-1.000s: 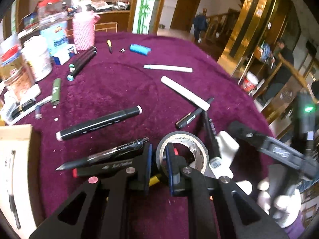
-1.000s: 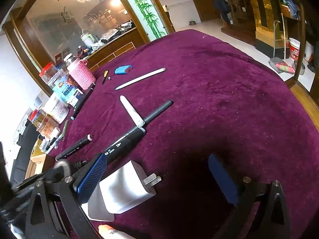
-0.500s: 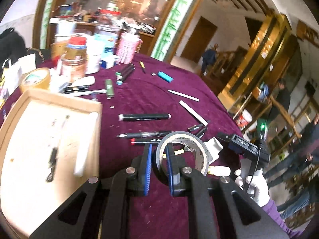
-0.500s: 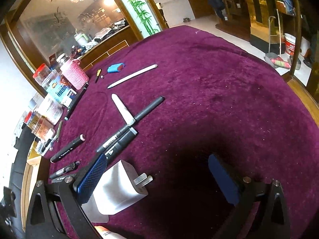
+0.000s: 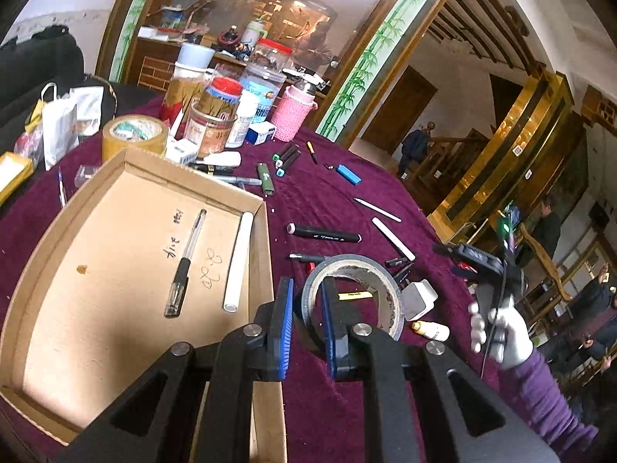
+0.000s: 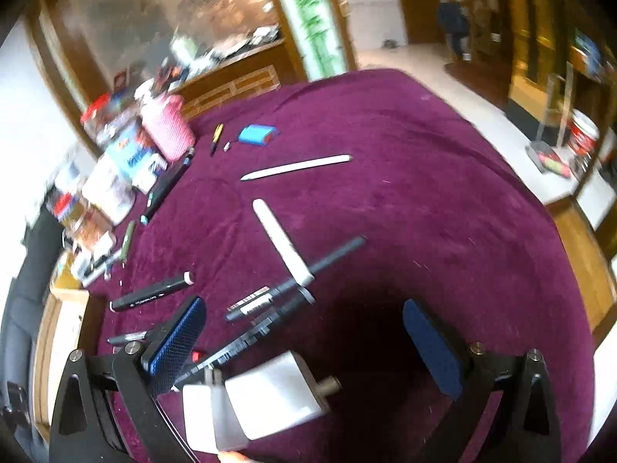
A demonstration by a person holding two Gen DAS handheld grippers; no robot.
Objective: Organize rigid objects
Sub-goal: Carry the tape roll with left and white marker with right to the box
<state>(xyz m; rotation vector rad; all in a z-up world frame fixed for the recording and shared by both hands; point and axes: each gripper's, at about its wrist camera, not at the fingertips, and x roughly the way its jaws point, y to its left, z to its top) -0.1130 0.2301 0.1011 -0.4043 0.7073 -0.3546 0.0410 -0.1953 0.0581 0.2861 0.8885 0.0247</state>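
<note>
My left gripper (image 5: pixel 307 322) is clamped on the wall of a grey tape roll (image 5: pixel 353 295), one blue pad (image 5: pixel 284 328) outside the ring and the other inside it. The roll hangs just past the right edge of the cardboard tray (image 5: pixel 46 239), which fills the 9 o'clock side of the left view. In the tray lie a clear pen (image 5: pixel 185 262) and a white tube (image 5: pixel 239 262), side by side and apart. On the purple cloth (image 5: pixel 327 200) toward 1 o'clock lie a black marker (image 5: pixel 324 233) and a white stick (image 5: pixel 393 239). My right hand (image 5: pixel 501 332), gloved, shows at 3 o'clock.

My right gripper (image 6: pixel 304 341) stands wide apart with nothing between its pads. A white charger (image 6: pixel 266 401) lies at 6 o'clock in its view, beside the left pad, with dark pens (image 6: pixel 270 305) just beyond. The view is blurred.
</note>
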